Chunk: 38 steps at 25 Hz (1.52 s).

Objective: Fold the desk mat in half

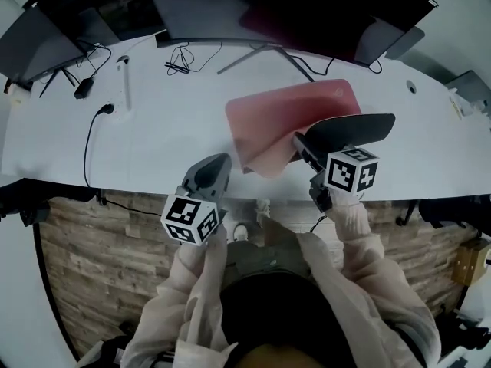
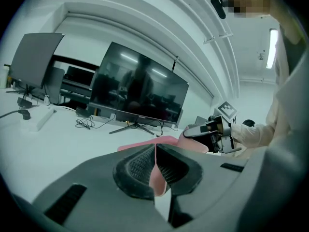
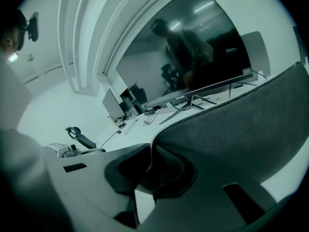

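A pink desk mat (image 1: 280, 113) with a dark underside lies on the white desk (image 1: 153, 129), right of the middle. Its front right part is lifted and turned over, so the dark underside (image 1: 357, 127) faces up. My right gripper (image 1: 301, 144) is shut on that raised edge; in the right gripper view the stitched dark mat (image 3: 231, 124) runs out of the right gripper (image 3: 150, 154). My left gripper (image 1: 221, 162) is at the mat's front left corner, near the desk's front edge. In the left gripper view the left gripper (image 2: 155, 153) is shut with a pink strip (image 2: 157, 180) caught between the jaws.
A wide dark monitor (image 1: 299, 14) on a stand is behind the mat, with a second screen (image 1: 38, 44) at the far left. Loose cables (image 1: 180, 58), a plug lead (image 1: 96, 125) and a white stick-shaped item (image 1: 124, 83) lie on the desk's left half.
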Each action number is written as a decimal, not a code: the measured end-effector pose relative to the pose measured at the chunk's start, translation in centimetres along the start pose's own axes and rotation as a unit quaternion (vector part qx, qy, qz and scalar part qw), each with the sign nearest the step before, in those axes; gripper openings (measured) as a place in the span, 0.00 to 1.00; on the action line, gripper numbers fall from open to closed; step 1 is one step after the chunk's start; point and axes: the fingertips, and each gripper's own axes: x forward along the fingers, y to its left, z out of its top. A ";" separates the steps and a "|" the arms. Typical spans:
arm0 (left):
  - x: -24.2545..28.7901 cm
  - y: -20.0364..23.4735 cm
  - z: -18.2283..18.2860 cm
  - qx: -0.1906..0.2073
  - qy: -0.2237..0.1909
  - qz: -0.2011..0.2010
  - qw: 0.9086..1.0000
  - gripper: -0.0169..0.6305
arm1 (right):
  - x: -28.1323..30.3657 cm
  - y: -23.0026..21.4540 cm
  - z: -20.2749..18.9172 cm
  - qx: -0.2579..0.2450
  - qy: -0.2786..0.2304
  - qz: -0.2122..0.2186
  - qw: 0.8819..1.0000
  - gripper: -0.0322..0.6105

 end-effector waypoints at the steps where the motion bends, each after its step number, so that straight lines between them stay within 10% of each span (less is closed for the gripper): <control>1: 0.4 0.5 0.2 -0.003 -0.001 0.007 1.000 0.08 | 0.8 -0.1 0.4 -0.002 0.005 0.007 1.000 0.12; 27: 5.2 7.3 -0.5 -0.062 0.017 0.135 0.989 0.08 | 16.4 -7.3 0.7 0.079 0.111 0.017 0.991 0.23; 30: 5.4 7.0 -0.8 -0.064 0.019 0.140 0.988 0.08 | 16.3 -6.8 1.0 0.086 0.105 0.037 0.990 0.33; 33: 5.4 6.8 -0.9 -0.065 0.019 0.145 0.987 0.08 | 16.5 -5.5 2.1 0.101 0.082 0.066 0.989 0.65; 38: 5.4 6.4 -0.9 -0.069 0.016 0.146 0.987 0.08 | 16.4 -4.6 2.3 0.075 0.080 0.080 0.991 0.67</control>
